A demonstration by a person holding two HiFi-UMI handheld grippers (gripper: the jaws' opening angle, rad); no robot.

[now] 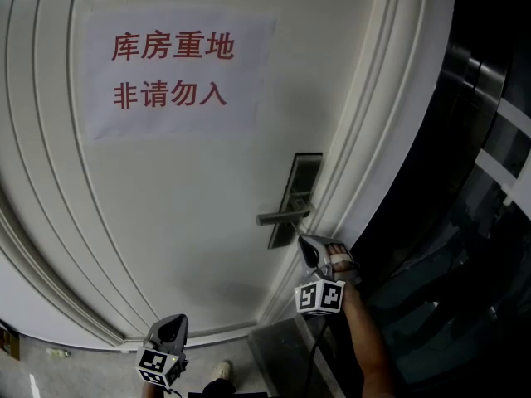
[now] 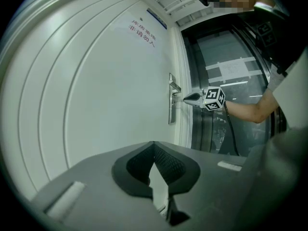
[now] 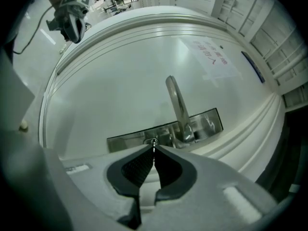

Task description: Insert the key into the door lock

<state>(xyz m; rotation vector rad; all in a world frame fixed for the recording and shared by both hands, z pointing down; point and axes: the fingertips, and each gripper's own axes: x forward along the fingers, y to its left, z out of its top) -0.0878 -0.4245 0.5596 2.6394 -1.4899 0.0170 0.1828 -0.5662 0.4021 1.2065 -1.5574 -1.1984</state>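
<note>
A white door (image 1: 191, 197) carries a steel lock plate (image 1: 304, 175) with a lever handle (image 1: 278, 217). My right gripper (image 1: 304, 240) is level against the lower end of that plate, shut on a thin metal key (image 3: 153, 147). The key's tip meets the round keyhole (image 3: 152, 141) beside the handle (image 3: 177, 105); how deep it sits I cannot tell. My left gripper (image 1: 174, 320) hangs low and to the left, away from the lock, facing the door. Its jaws are shut with nothing between them (image 2: 154, 145). From there I see the right gripper (image 2: 188, 98) at the lock plate (image 2: 171, 105).
A paper sign (image 1: 174, 73) with red characters is stuck on the upper door. Raised mouldings (image 1: 357, 181) frame the door's right edge. Dark glass panels (image 1: 473, 222) stand to the right. A shoe (image 1: 221, 371) shows on the floor below.
</note>
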